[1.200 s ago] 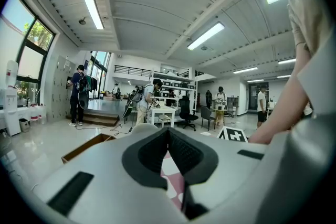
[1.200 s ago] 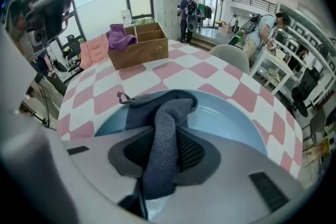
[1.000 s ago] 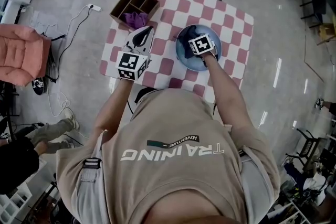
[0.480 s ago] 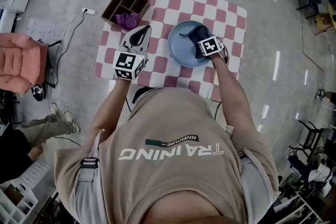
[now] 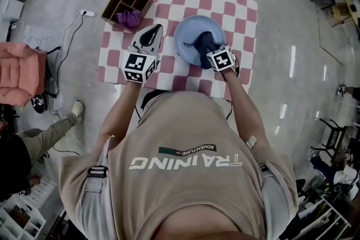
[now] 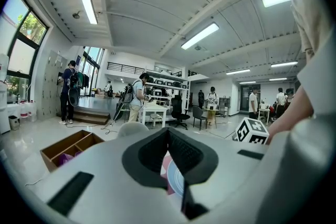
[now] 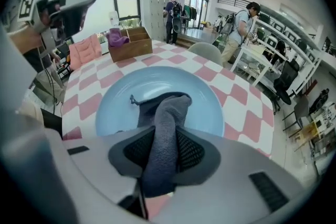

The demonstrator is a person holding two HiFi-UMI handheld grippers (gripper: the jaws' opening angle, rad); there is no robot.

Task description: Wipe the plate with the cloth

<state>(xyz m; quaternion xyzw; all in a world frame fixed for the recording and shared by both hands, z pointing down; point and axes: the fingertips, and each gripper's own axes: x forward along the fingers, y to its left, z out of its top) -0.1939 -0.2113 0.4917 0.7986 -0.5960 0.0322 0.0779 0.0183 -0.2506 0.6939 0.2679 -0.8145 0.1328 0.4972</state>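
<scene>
1. So, the right gripper [image 7: 164,136] points steeply down over the round light-blue plate [image 5: 183,36]. Its jaws are pinching a dark grey cloth [image 7: 160,113], and the cloth's free end lies in the middle of the plate.
2. That plate sits on the pink-and-white checkered table [image 5: 242,19].
3. Meanwhile the left gripper [image 5: 152,32] is just left of the plate and not touching it, jaws pressed together at the tips with nothing between them.
4. Over at the table's far-left corner there's a brown cardboard divided box [image 5: 126,1] with purple crumpled fabric [image 5: 129,18] in one compartment.
</scene>
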